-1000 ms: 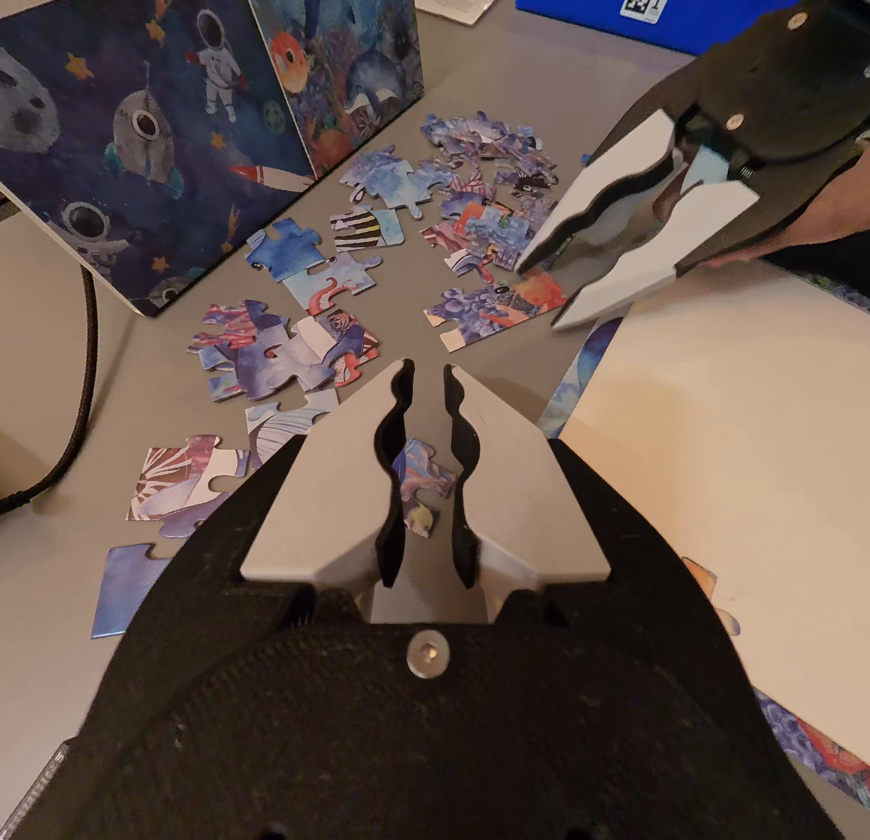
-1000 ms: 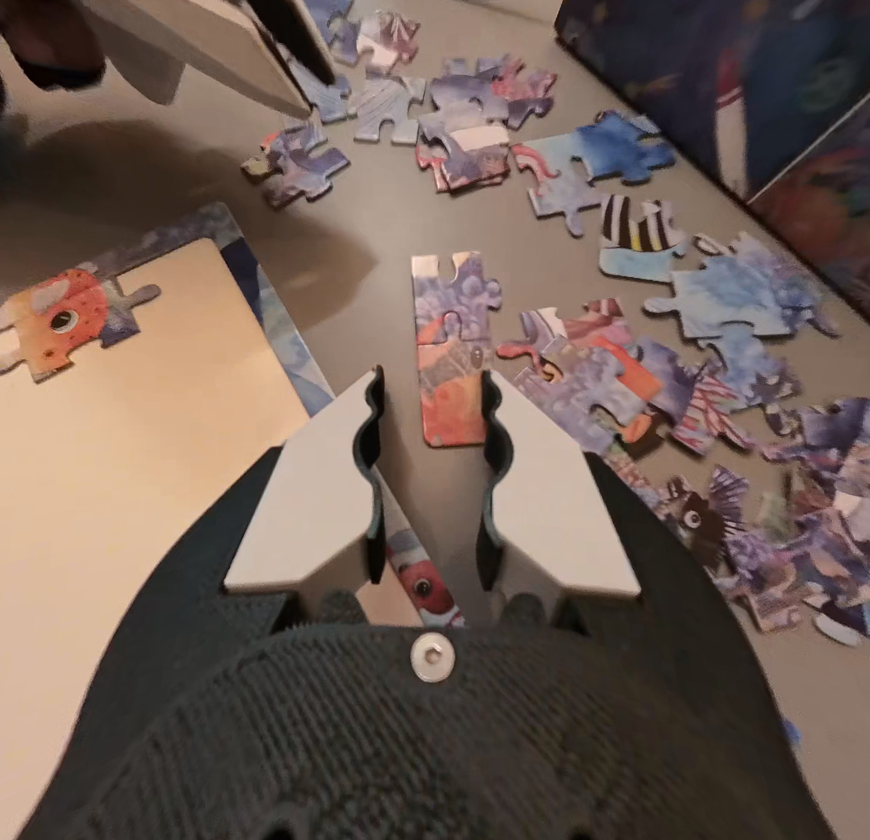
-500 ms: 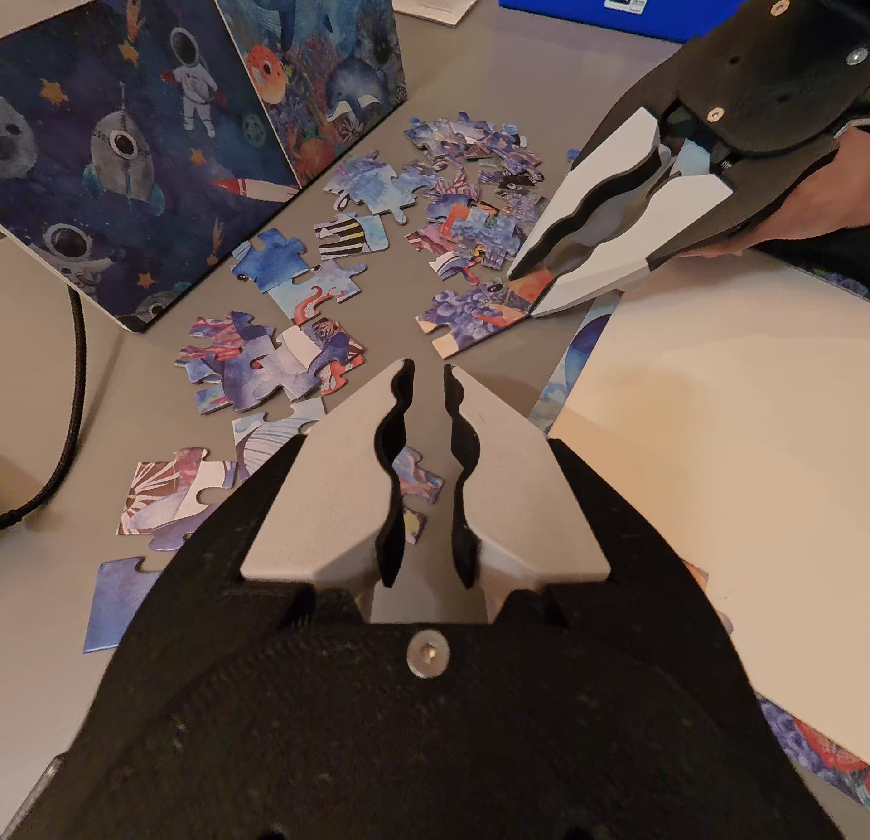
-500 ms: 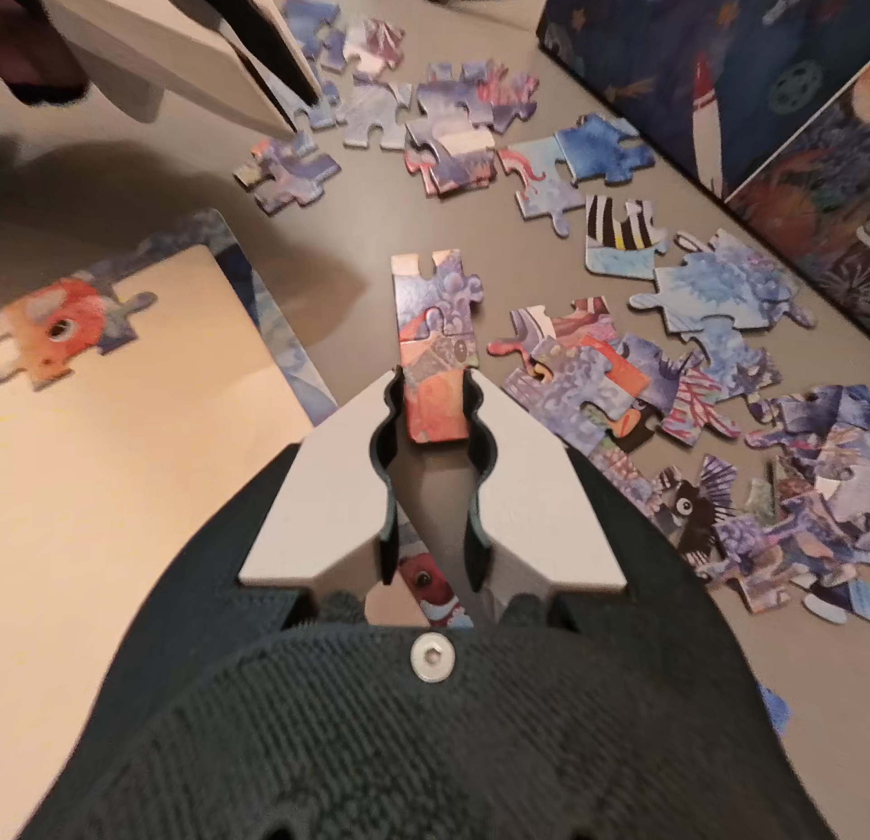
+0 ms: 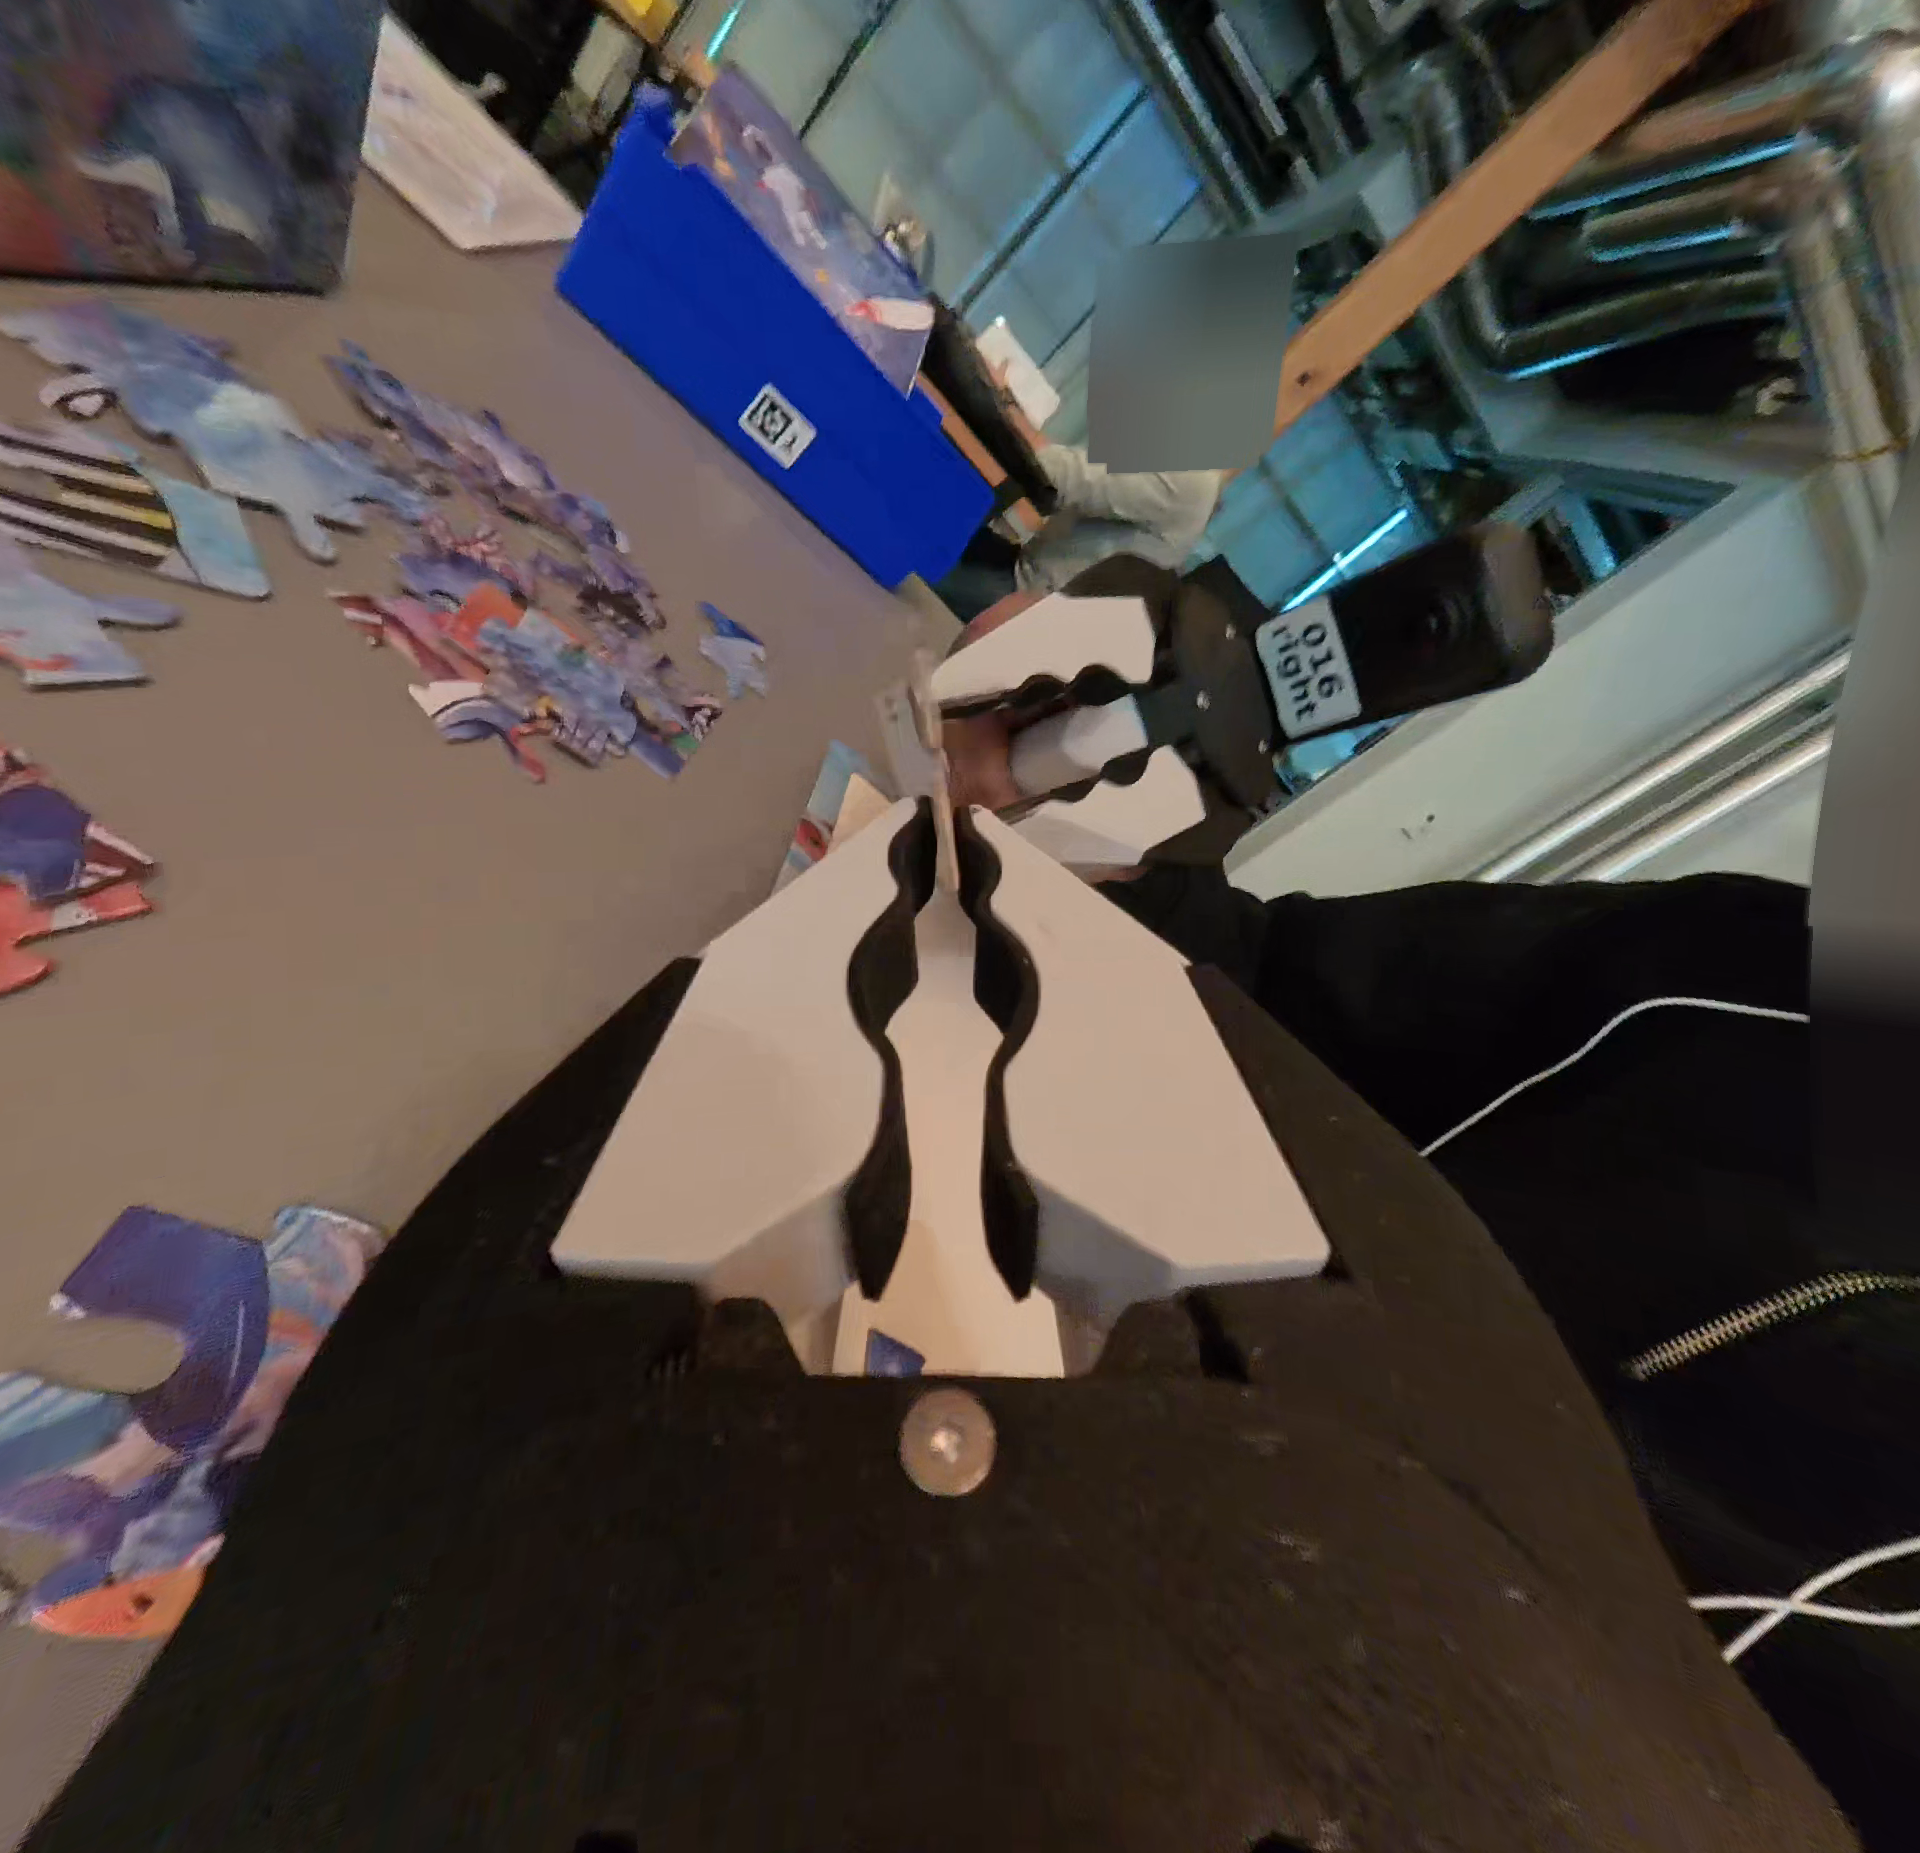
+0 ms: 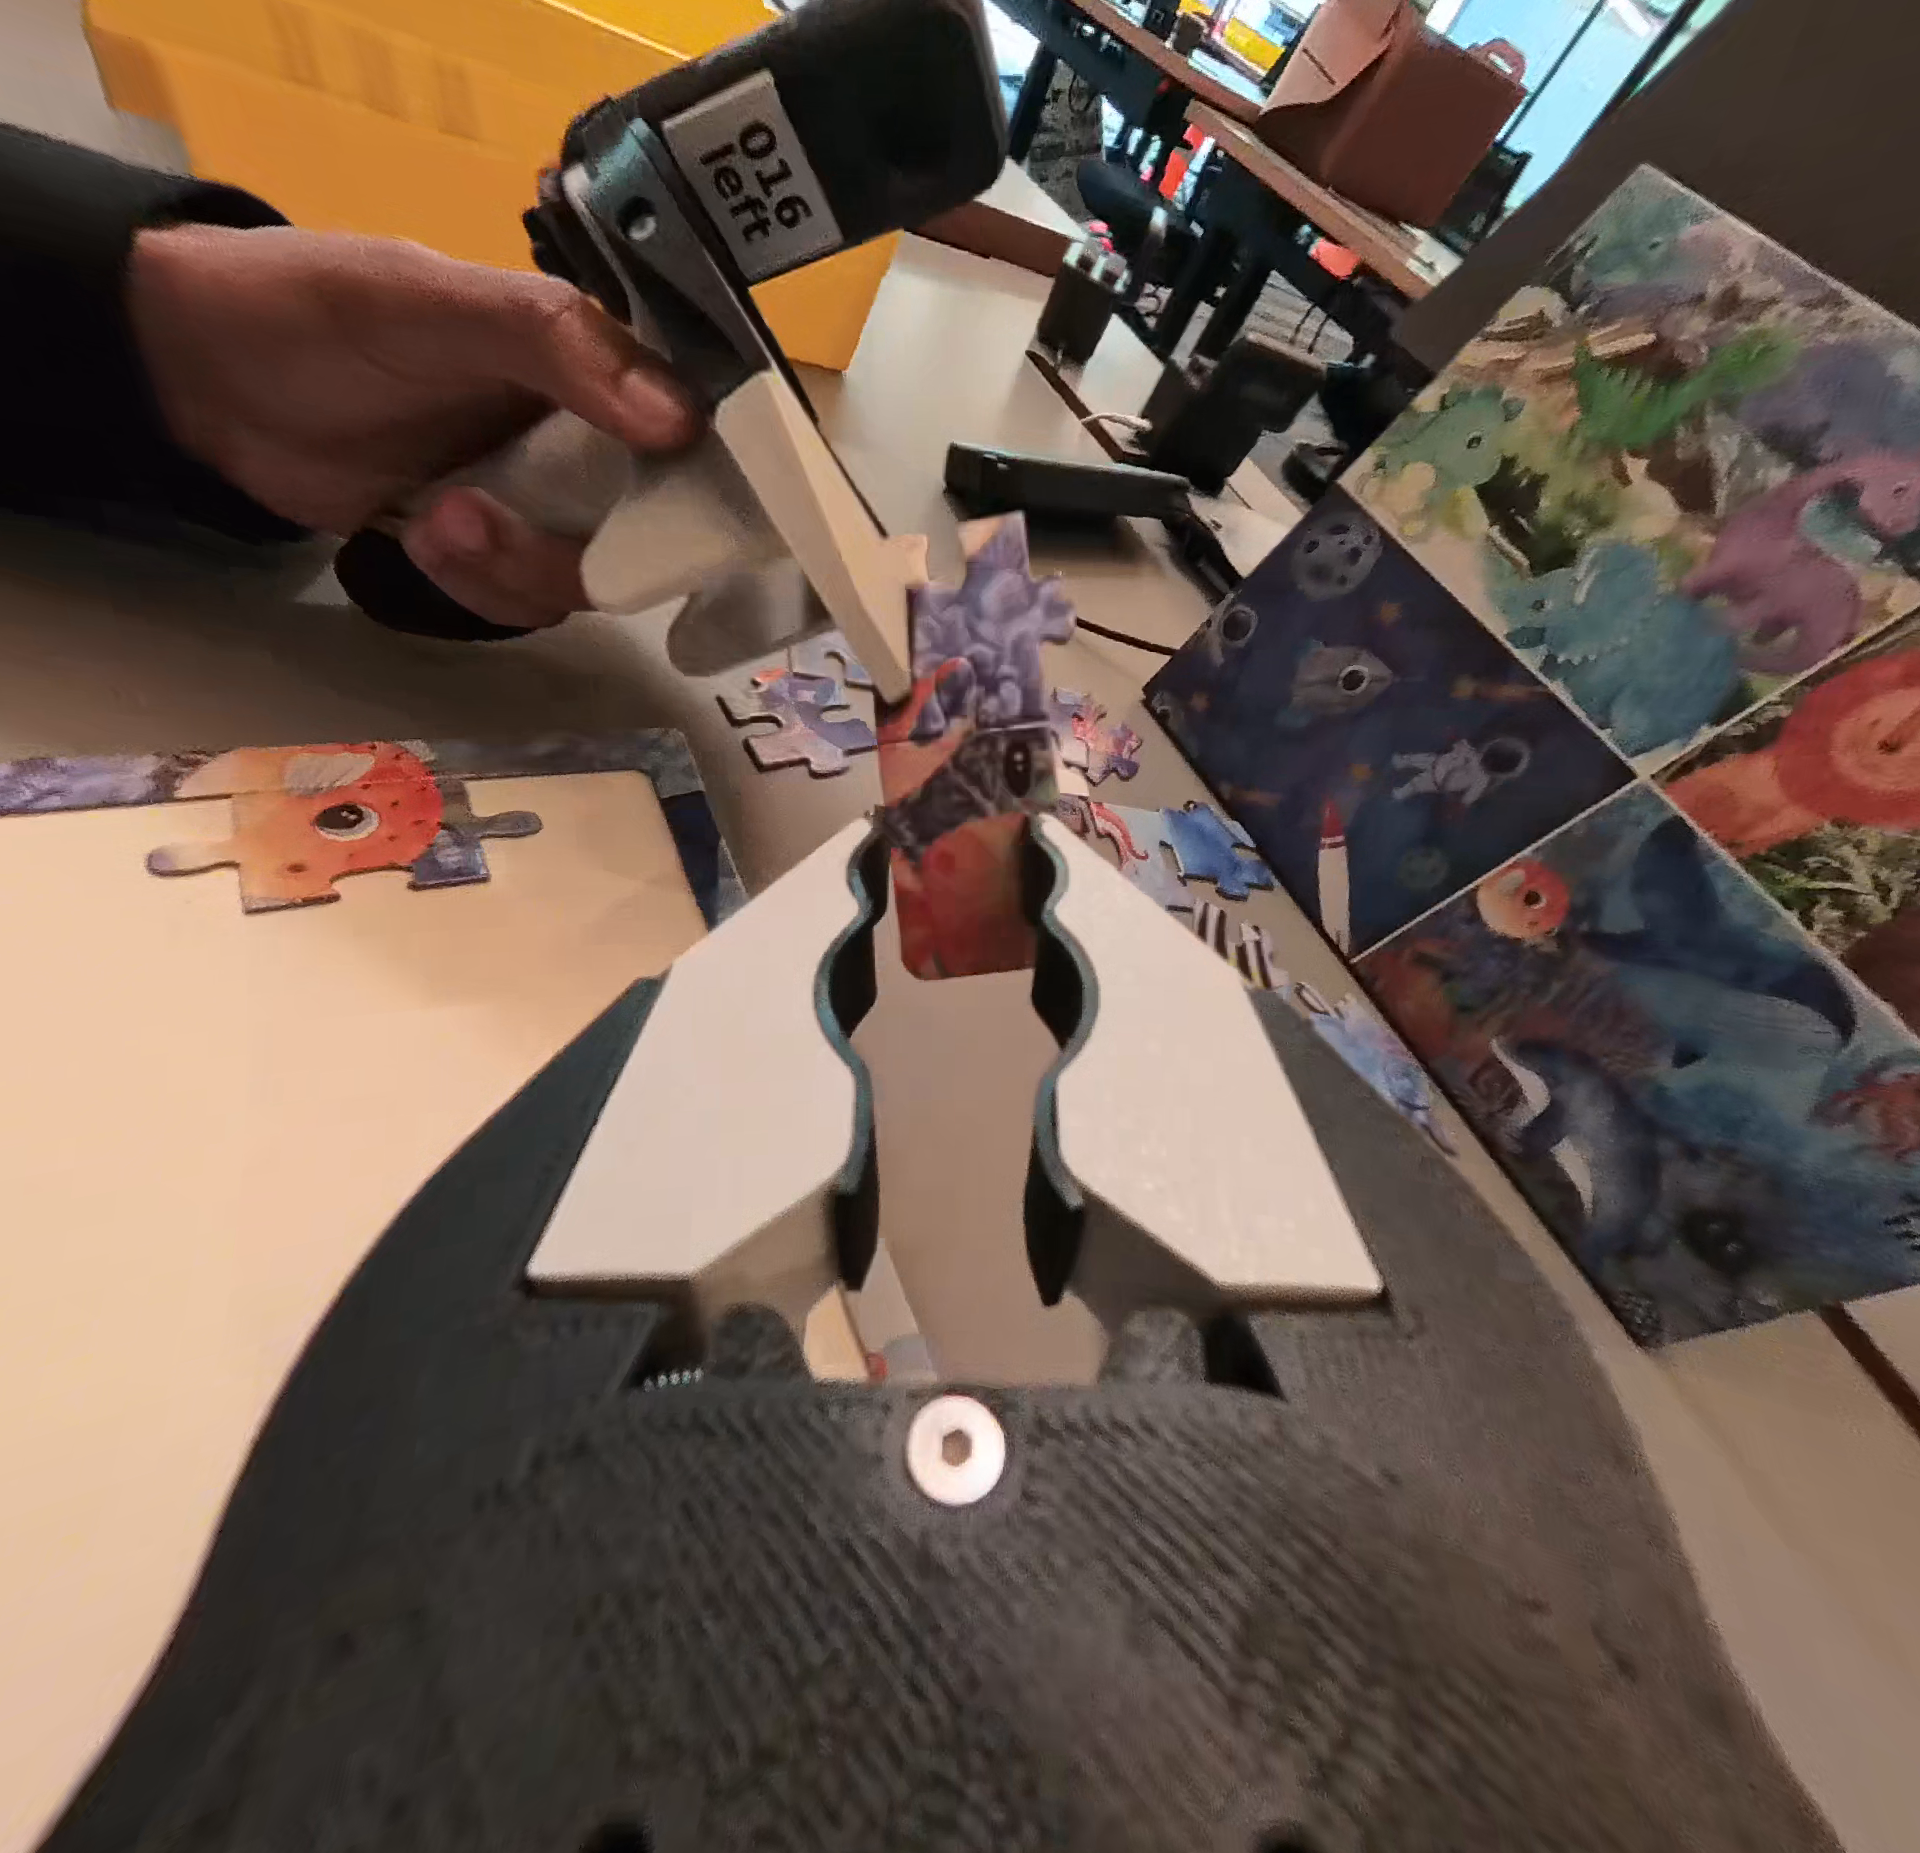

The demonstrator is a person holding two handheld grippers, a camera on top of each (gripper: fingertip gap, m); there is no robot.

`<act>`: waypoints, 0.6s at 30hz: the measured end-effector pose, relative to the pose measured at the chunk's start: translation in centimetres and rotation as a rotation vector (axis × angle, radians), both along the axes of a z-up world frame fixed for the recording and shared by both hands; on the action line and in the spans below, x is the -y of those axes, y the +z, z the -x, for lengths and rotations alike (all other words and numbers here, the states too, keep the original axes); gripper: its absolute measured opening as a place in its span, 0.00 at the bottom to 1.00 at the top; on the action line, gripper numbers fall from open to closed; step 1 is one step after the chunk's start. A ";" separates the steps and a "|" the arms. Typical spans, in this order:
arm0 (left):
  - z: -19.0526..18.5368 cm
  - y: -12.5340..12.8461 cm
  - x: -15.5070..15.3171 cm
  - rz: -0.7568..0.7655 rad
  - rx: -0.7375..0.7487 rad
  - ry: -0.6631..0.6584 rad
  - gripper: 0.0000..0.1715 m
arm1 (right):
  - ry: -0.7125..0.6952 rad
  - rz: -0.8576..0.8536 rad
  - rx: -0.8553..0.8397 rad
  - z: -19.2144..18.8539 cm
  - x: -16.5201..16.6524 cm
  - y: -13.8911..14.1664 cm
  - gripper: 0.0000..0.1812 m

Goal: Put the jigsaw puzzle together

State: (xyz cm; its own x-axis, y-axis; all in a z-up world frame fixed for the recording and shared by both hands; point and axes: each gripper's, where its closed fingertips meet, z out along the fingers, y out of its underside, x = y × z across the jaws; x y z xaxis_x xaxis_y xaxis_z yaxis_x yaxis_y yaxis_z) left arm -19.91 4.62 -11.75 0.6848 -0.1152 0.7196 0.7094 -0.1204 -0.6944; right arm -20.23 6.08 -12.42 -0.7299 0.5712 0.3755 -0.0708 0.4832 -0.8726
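Observation:
My right gripper (image 6: 956,847) is shut on the lower, orange end of a joined strip of puzzle pieces (image 6: 977,754) and holds it upright above the table. My left gripper (image 5: 940,832) is shut on the same strip (image 5: 928,754), which shows edge-on as a thin pale plate between its tips. In the right wrist view the left gripper's finger (image 6: 852,577) comes in from the upper left and meets the strip's purple upper part. The right gripper's white finger (image 5: 1039,640) shows just beyond my left tips. The beige puzzle board (image 6: 312,1076) holds one orange fish piece (image 6: 322,827).
Loose puzzle pieces (image 5: 540,650) lie scattered on the grey table, also beyond the strip (image 6: 800,728). A picture-covered puzzle box (image 6: 1558,764) stands to the right. A blue bin (image 5: 748,369), yellow bins (image 6: 416,89) and a black device with cable (image 6: 1060,484) sit at the back. My left and right fingertips are right by each other.
The right gripper closed on the strip on the table and lifted it upright. The left gripper left the small piece it hovered over, rose and shut on the strip's upper part.

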 end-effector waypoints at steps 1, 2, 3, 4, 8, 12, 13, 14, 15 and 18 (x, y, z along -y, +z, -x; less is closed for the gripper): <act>0.1 0.0 0.0 0.004 0.000 0.011 0.00 | -0.009 -0.007 -0.014 0.1 0.0 -0.1 0.13; 0.2 -0.2 0.0 0.012 -0.008 0.014 0.00 | -0.017 -0.007 -0.026 0.2 -0.1 -0.1 0.13; 0.1 -0.2 0.0 0.016 -0.013 0.011 0.00 | -0.034 -0.004 -0.039 0.5 -0.3 -0.1 0.15; 0.0 -0.1 0.0 0.008 -0.009 0.001 0.00 | -0.048 -0.005 -0.048 0.7 -0.4 -0.2 0.20; -0.7 0.5 -0.2 -0.050 0.057 -0.052 0.00 | -0.032 -0.025 -0.031 0.6 0.1 -1.0 0.19; -0.8 -0.1 -0.4 -0.032 0.058 -0.059 0.00 | -0.049 -0.028 -0.038 0.8 0.3 -1.1 0.20; -1.0 0.1 -0.4 -0.042 0.064 -0.072 0.00 | -0.047 -0.032 -0.024 0.8 0.3 -1.3 0.25; -1.2 0.3 -0.4 -0.058 0.070 -0.087 0.00 | -0.033 -0.035 -0.007 0.7 0.5 -1.6 0.28; -1.4 0.5 -0.4 -0.069 0.074 -0.100 0.00 | -0.019 -0.038 0.008 0.5 0.7 -1.9 0.28; -0.9 0.5 -0.3 -0.045 0.036 -0.061 0.00 | -0.022 -0.068 0.001 0.5 0.7 -2.2 0.27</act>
